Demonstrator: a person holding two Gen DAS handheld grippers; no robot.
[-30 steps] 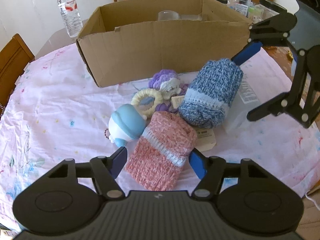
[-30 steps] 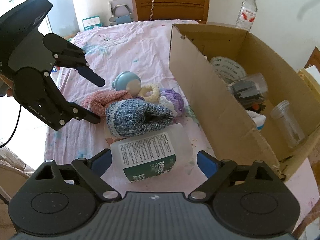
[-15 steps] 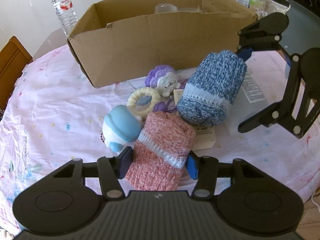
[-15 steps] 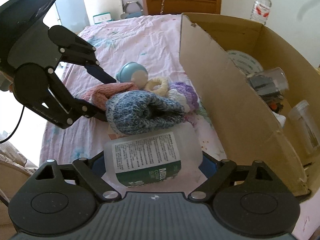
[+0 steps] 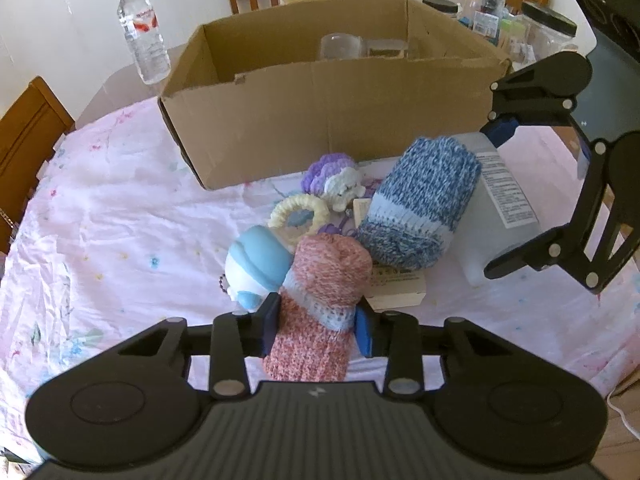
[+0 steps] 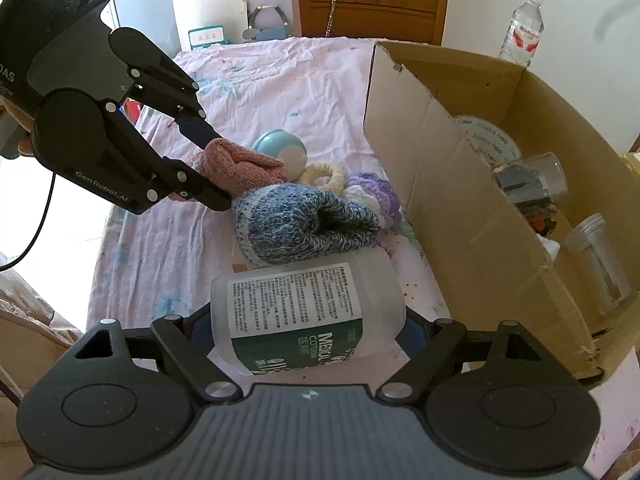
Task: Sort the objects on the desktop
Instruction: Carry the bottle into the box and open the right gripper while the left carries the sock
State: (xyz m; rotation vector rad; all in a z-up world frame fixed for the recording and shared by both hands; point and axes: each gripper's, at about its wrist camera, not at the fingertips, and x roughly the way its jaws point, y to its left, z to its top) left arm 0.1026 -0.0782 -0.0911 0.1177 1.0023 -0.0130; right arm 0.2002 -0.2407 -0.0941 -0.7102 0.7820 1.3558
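Your cardboard box fills the upper middle of the left view and already holds part of the job: a clear jar and a few other containers lie inside it at the right of the right view. The larger share looks undone, since a cluster still sits on the pink-clothed tabletop just in front of the box.

Of that cluster, the plastic bottle lies at bottom centre of the right view between your right tongs, which have just been closing around it; whether the pads press it yet cannot be told.

The blue knitted roll, purple crochet piece, yellow ring and blue toy lie untouched mid-frame.

Your left tongs are pinching the pink knitted roll, not yet lifted.
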